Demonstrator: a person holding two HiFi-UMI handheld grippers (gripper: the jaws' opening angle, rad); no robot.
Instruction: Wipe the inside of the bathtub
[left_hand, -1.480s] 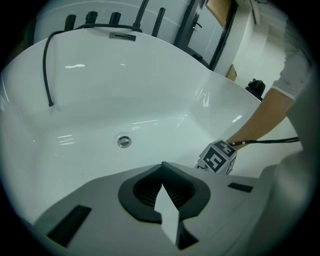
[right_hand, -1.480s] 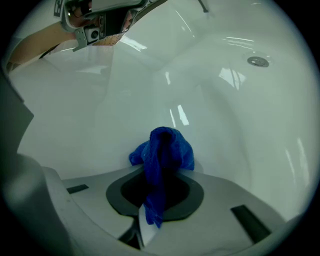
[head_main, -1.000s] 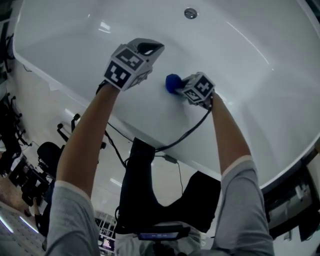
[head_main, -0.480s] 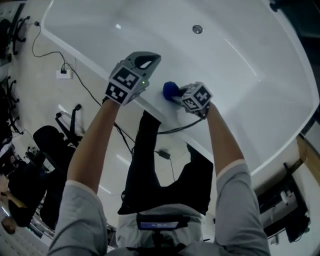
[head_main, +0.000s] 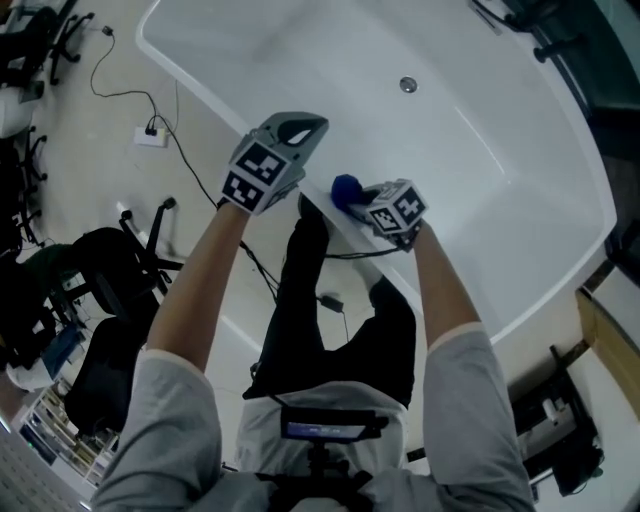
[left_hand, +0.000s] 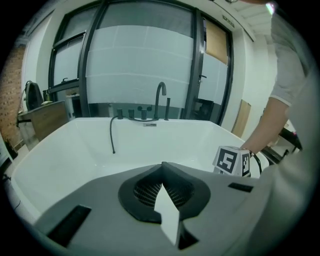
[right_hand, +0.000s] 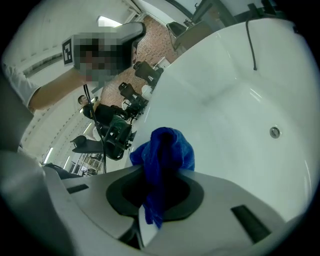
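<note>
Blue cloth (right_hand: 162, 150) is bunched and clamped between the jaws of the right claw (head_main: 358, 196). It sticks out ahead of them at the near rim of the white bathtub (head_main: 480, 150). Drain (head_main: 408, 85) lies well beyond. Left claw (left_hand: 162, 175) has jaws together with nothing between, just beside the right claw.

Grey sleeves (head_main: 175, 420), black trousers (head_main: 300, 310), trailing black cable (head_main: 345, 256)
</note>
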